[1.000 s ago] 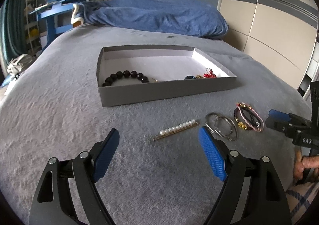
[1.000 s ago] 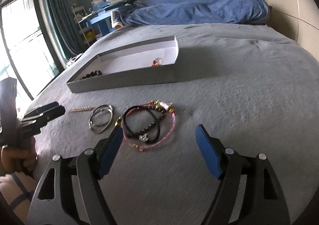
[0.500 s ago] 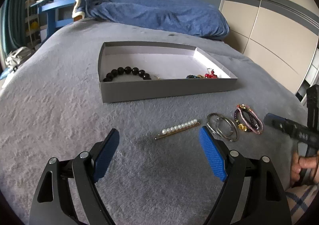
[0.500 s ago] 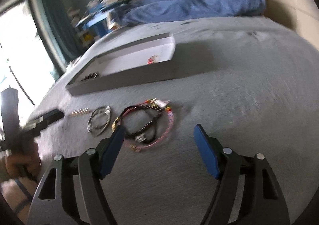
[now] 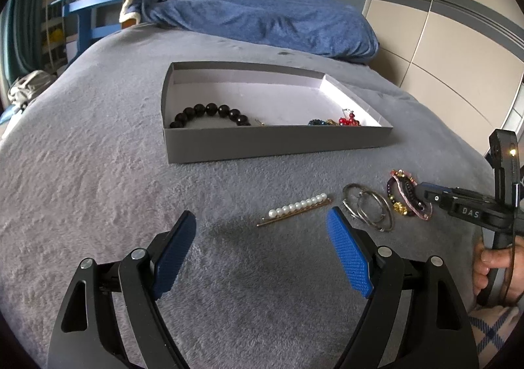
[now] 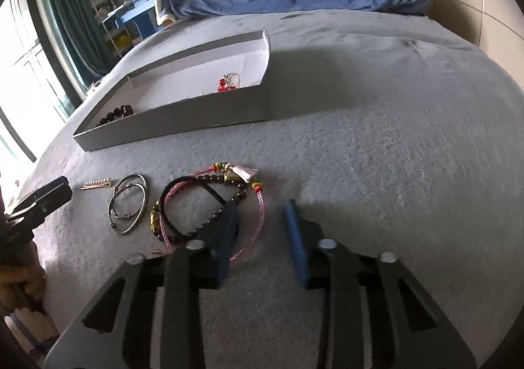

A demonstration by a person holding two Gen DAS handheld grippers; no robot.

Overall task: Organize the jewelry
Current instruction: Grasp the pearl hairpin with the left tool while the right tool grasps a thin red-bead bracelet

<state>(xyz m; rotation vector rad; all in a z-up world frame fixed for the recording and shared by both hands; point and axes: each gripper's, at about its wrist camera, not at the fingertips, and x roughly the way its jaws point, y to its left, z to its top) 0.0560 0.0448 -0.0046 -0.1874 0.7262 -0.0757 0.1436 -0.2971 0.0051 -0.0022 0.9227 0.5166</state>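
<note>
A grey blanket is spread across the bed, and everything is being worked on top of it. At the far end a blue duvet is bunched up. In the middle a shallow grey box is serving as the collecting tray; a black bead bracelet is lying at its left, and small red and blue pieces are lying at its right.

Near the box, four pieces are waiting in a row on the blanket: a pearl hair clip at the left, then a pair of metal hoops, then a tangle of cord and bead bracelets at the right.

The left gripper is being held released, with its jaws spread wide just near of the hair clip and nothing between them. The right gripper is being lowered at the bracelet tangle, partly narrowed but not clenched; its left finger is lying over the pink cord, and nothing is yet grasped.

The pick-up of the bracelets appears to be in hand. Next, the pink cord should be pinched firmly, so that the tangle is lifted together and carried over the near wall of the box.
</note>
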